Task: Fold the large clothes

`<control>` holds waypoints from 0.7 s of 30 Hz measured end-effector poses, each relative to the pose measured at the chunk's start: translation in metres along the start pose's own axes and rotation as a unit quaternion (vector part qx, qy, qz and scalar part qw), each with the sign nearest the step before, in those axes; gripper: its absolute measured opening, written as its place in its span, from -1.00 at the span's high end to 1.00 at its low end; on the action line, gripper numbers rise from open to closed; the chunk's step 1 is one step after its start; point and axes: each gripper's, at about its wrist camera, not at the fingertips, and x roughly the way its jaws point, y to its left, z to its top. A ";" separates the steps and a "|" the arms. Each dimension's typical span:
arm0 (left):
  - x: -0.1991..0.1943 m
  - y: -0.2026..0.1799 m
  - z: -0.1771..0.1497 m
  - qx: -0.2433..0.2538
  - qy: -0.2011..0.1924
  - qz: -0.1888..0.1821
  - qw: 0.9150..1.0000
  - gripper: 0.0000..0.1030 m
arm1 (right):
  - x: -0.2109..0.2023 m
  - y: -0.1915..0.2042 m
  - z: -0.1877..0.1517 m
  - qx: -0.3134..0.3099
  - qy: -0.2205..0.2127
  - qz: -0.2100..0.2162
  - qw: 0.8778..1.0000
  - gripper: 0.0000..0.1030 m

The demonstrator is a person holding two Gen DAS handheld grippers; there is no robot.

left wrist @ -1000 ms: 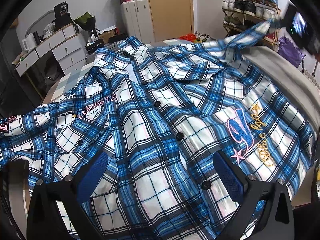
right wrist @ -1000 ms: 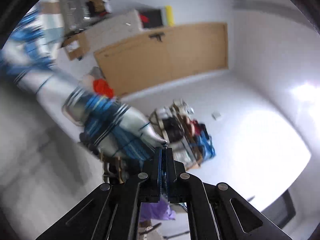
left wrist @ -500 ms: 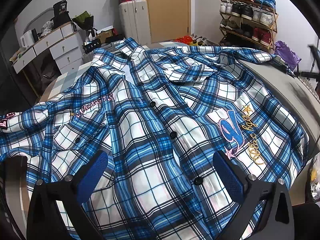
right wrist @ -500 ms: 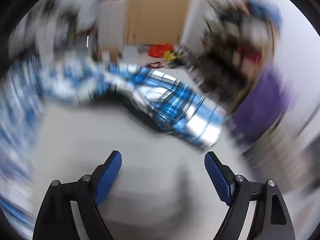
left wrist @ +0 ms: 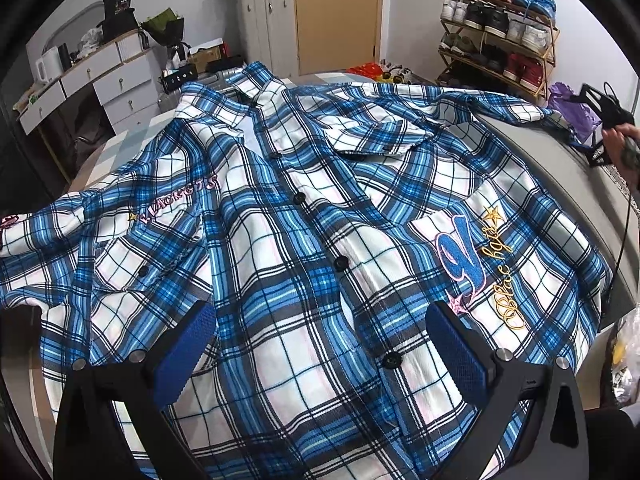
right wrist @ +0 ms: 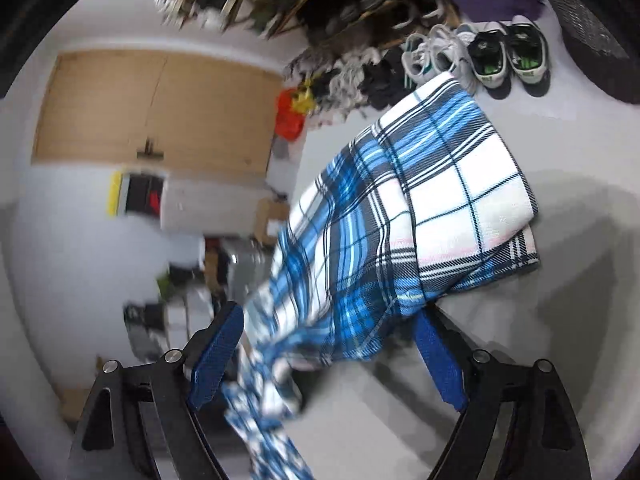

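A large blue-and-white plaid shirt (left wrist: 304, 240) lies spread front-up and buttoned on the grey bed surface (left wrist: 540, 152), sleeves stretched to both sides. My left gripper (left wrist: 320, 344) hovers open over the shirt's lower front, nothing between its blue pads (left wrist: 188, 344). In the left wrist view a hand holds my right gripper (left wrist: 604, 120) at the far right, beyond the sleeve's end. In the right wrist view the plaid sleeve (right wrist: 440, 200) lies flat on the grey surface and runs in between the fingers of my right gripper (right wrist: 328, 356). Its jaws are closing but stand wide, pads off the cloth.
A shoe rack (left wrist: 496, 28) stands at the back right, with a purple bag (left wrist: 572, 104) beside it. A white dresser (left wrist: 80, 84) is at the back left. A white cabinet (left wrist: 266, 28) and a wooden door (left wrist: 336, 12) are behind the bed. Shoes (right wrist: 492, 60) line the floor.
My right gripper, shut on the lifted sleeve a second ago, has opened and let it go. The sleeve now lies flat at the bed's right side. My left gripper has stayed put.
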 end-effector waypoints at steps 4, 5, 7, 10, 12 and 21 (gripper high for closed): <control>0.000 0.001 0.000 0.002 0.000 0.004 1.000 -0.98 | -0.001 0.009 0.012 -0.044 -0.062 -0.122 0.990 0.89; -0.001 0.002 0.000 0.000 0.000 0.003 1.000 -0.98 | 0.003 0.009 0.013 -0.048 -0.069 -0.131 0.988 0.90; -0.001 0.003 0.000 -0.003 0.000 -0.001 1.000 -0.98 | 0.007 0.016 0.012 -0.086 -0.082 -0.148 0.982 0.92; 0.000 0.004 0.000 -0.002 0.002 0.000 1.000 -0.98 | 0.001 0.048 -0.003 -0.189 -0.126 -0.186 0.956 0.93; 0.000 0.005 0.000 -0.001 0.001 0.002 1.000 -0.98 | -0.004 0.070 -0.016 -0.249 -0.155 -0.206 0.934 0.94; -0.016 0.025 0.002 -0.027 -0.028 0.017 0.999 -0.98 | -0.035 0.220 -0.114 -0.492 -0.270 -0.191 0.805 0.94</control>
